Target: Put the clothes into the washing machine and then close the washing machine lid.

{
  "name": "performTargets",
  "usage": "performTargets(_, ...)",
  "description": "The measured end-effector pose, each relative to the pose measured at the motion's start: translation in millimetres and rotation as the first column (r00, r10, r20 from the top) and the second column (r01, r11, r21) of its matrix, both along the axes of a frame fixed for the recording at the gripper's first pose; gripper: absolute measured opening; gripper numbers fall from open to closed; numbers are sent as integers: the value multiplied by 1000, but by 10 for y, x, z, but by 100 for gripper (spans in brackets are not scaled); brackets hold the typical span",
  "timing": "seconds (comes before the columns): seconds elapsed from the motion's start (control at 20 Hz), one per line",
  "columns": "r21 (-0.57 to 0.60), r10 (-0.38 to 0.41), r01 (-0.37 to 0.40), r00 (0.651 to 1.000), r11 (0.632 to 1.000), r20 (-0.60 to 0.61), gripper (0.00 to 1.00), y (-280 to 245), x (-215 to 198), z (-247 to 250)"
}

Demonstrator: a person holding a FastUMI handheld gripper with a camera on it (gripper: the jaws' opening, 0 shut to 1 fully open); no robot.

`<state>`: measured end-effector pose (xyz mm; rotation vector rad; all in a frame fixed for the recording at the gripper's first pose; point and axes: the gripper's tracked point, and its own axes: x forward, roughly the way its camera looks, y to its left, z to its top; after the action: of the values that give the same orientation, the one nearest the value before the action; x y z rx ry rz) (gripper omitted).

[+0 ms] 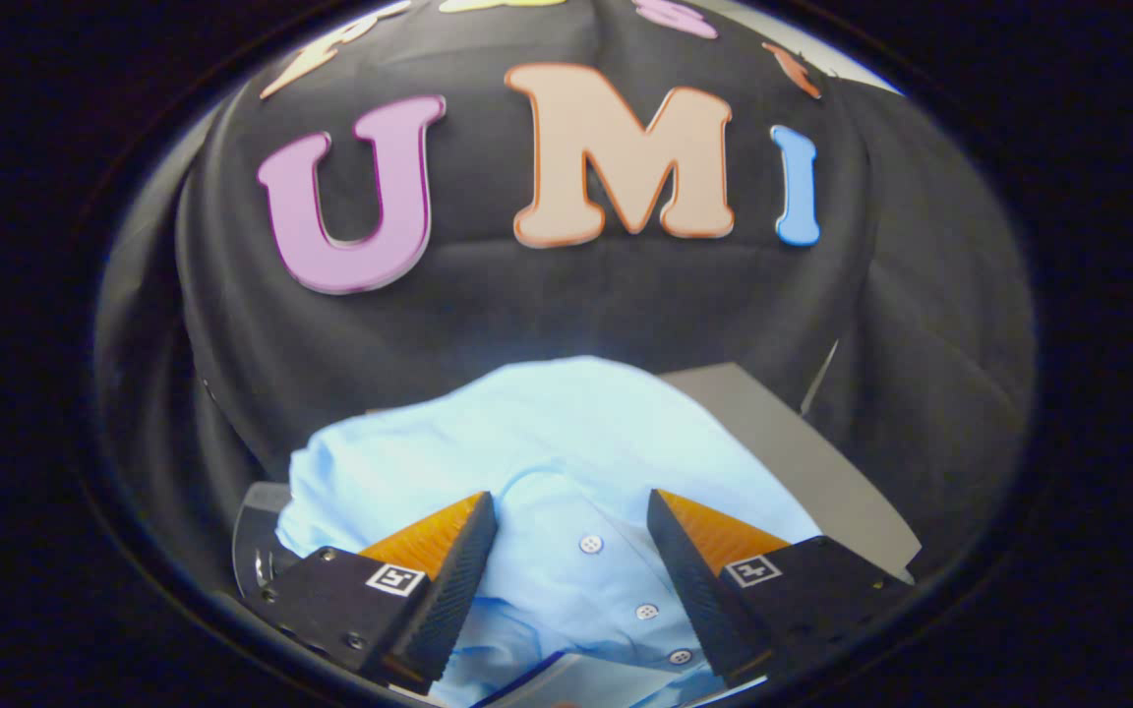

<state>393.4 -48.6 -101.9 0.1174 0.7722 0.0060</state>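
1. While my gripper (572, 521) hangs over the pile, its two fingers stand well apart, one to each side of the shirt's buttoned front, and I cannot tell whether either finger is touching the cloth.
2. Nothing is clamped: the gap between the fingers is wide, and the cloth in it lies loose rather than pinched.
3. The light blue shirt (547, 442) lies crumpled just ahead of the fingers and between them, spreading out to both sides past the fingertips.
4. Its placket runs down the gap, with a row of small white buttons (590, 543) showing, three that I can count.
5. A curved seam, which looks like the collar edge, arcs across the cloth just beyond the fingertips.
6. To the right of the shirt, and partly under it, a flat grey panel (803, 462) slopes away; I cannot tell whether it is the washing machine's lid or some other surface.
7. By my left finger, a curved pale rim (250, 551) peeks out from under the shirt's edge, too little of it to name.
8. Behind everything hangs the black cloth wall (527, 305) of the booth.
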Motion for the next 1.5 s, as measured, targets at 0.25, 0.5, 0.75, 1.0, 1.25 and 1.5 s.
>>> performTargets(0.25,76,-32,22,990,997,139,95,-16,94,99)
performTargets(0.5,49,-29,22,989,999,143,94,-20,70,92)
performTargets(0.75,54,-142,133,965,990,220,95,-157,-114,384)
performTargets(1.0,-51,-166,190,939,980,302,91,-152,-572,716)
performTargets(1.25,-92,-164,230,873,969,459,93,-42,-1362,967)
performTargets(1.5,-88,-145,235,812,968,566,97,56,-2299,955)
